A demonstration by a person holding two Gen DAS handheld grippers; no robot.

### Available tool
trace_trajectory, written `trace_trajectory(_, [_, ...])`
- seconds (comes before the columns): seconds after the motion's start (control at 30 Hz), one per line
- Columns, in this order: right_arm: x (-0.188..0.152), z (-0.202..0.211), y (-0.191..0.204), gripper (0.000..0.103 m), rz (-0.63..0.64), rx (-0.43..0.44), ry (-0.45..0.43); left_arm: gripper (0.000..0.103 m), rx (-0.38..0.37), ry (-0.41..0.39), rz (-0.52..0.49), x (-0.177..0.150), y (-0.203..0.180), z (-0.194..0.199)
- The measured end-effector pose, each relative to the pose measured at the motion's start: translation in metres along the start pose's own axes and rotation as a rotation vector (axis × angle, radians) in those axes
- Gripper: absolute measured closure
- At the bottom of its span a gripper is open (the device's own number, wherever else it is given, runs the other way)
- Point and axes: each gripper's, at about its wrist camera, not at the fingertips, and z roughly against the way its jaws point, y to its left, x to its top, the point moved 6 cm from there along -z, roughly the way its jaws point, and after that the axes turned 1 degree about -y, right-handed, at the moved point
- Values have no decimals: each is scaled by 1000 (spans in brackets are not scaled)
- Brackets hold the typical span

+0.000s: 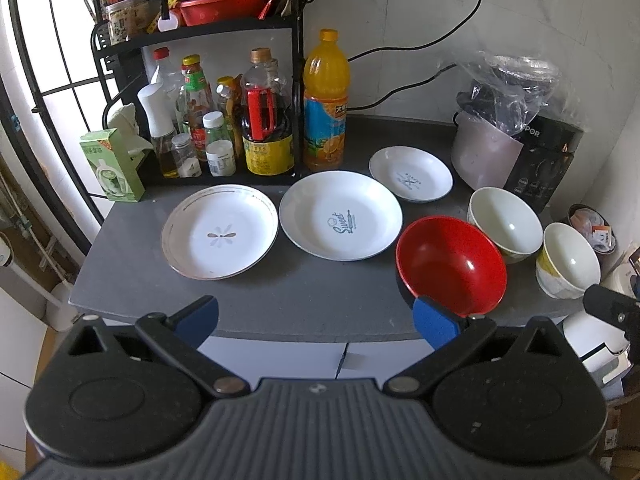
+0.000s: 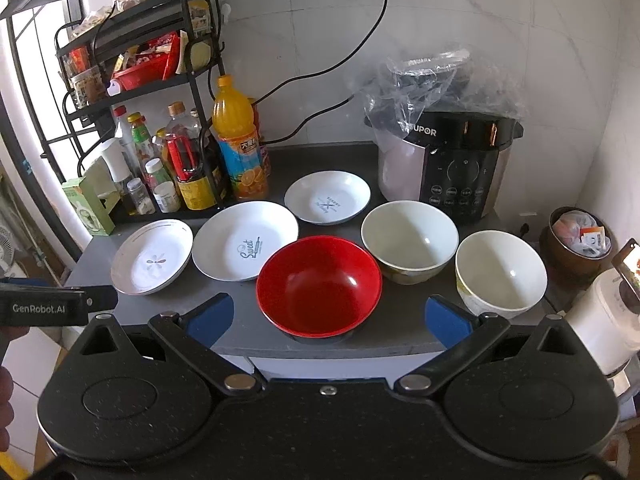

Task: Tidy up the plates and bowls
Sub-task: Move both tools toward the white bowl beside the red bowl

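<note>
On the grey counter lie three white plates: a flower plate at left, a "Sweet" plate in the middle, a small plate behind. A red bowl sits front centre. Two white bowls stand to its right, also in the right wrist view. My left gripper is open, above the counter's front edge. My right gripper is open, with the red bowl in front of its gap.
A black rack with sauce bottles and an orange juice bottle stand at the back left. A rice cooker with a plastic bag on top stands at the back right. A brown pot sits at far right.
</note>
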Motion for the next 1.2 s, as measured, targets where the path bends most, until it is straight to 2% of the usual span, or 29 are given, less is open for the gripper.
trace_trajectory(0.17, [6, -5, -1, 0, -5, 5, 8, 0, 3, -2, -18, 9, -4, -2])
trace_trajectory(0.27, [9, -12, -1, 0, 5, -31, 12, 0, 5, 8, -30, 12, -4, -10])
trace_trajectory(0.37, [13, -15, 1, 0, -8, -36, 8, 0, -11, 29, -52, 18, -2, -22])
trace_trajectory(0.5, [16, -27, 4, 0, -25, -65, 7, 0, -38, 5, -94, 29, -3, -33])
trace_trajectory(0.63, [22, -39, 8, 0, -54, -112, 1, 0, -119, 6, -127, 44, -6, -53])
trace_trajectory(0.77, [29, -50, 7, 0, -138, -171, -32, 1, -182, -29, -215, 62, -14, -71])
trace_trajectory(0.93, [30, -73, 1, 15, -255, -242, -30, 2, -268, -35, -272, 81, -17, -92])
trace_trajectory(1.07, [27, -79, -6, 16, -352, -285, -25, 3, -329, -50, -340, 95, -21, -106])
trace_trajectory(1.2, [23, -84, -11, 16, -390, -336, -25, 3, -396, -76, -387, 105, -31, -116])
